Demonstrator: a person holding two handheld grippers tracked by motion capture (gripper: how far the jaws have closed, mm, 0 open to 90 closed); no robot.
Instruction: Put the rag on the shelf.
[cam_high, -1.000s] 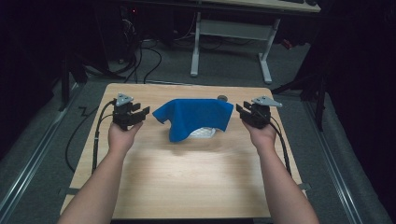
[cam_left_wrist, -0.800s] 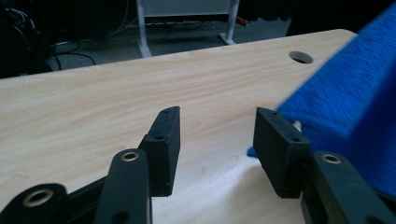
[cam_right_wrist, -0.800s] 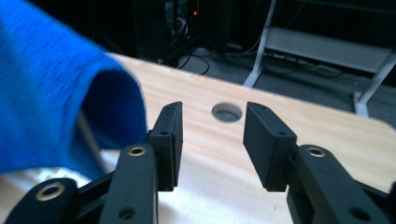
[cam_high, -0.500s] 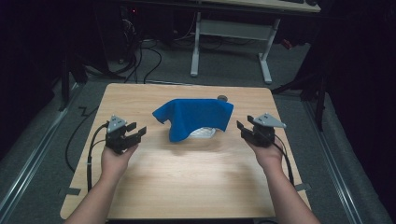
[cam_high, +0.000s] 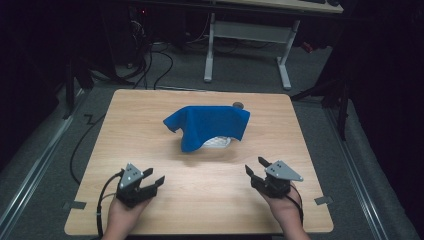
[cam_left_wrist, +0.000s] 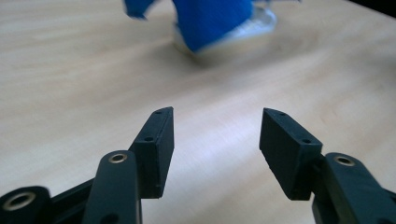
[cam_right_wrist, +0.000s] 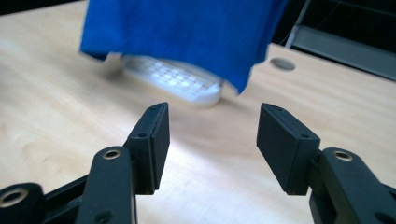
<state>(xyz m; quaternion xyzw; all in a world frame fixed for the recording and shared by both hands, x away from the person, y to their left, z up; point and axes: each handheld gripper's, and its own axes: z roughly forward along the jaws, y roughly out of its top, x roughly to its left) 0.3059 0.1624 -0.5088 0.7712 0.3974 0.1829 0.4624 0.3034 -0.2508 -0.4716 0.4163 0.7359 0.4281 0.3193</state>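
Plainly we hold off from the blue cloth (cam_high: 207, 125), which drapes over a white basket-like dish (cam_high: 218, 142) in the far middle of the tabletop (cam_high: 210, 200); our left hand-held gripper (cam_high: 148, 181) sits well short of the cloth to its near left, jaws spread wide and empty; the right hand-held gripper (cam_high: 256, 168) mirrors it to the near right, equally parted on nothing; we judge both are parked clear so the cover hangs undisturbed.

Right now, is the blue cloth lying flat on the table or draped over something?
Draped. The blue cloth humps up over a white basket-like object, whose edge peeks out beneath its near hem; what that object holds cannot be told.
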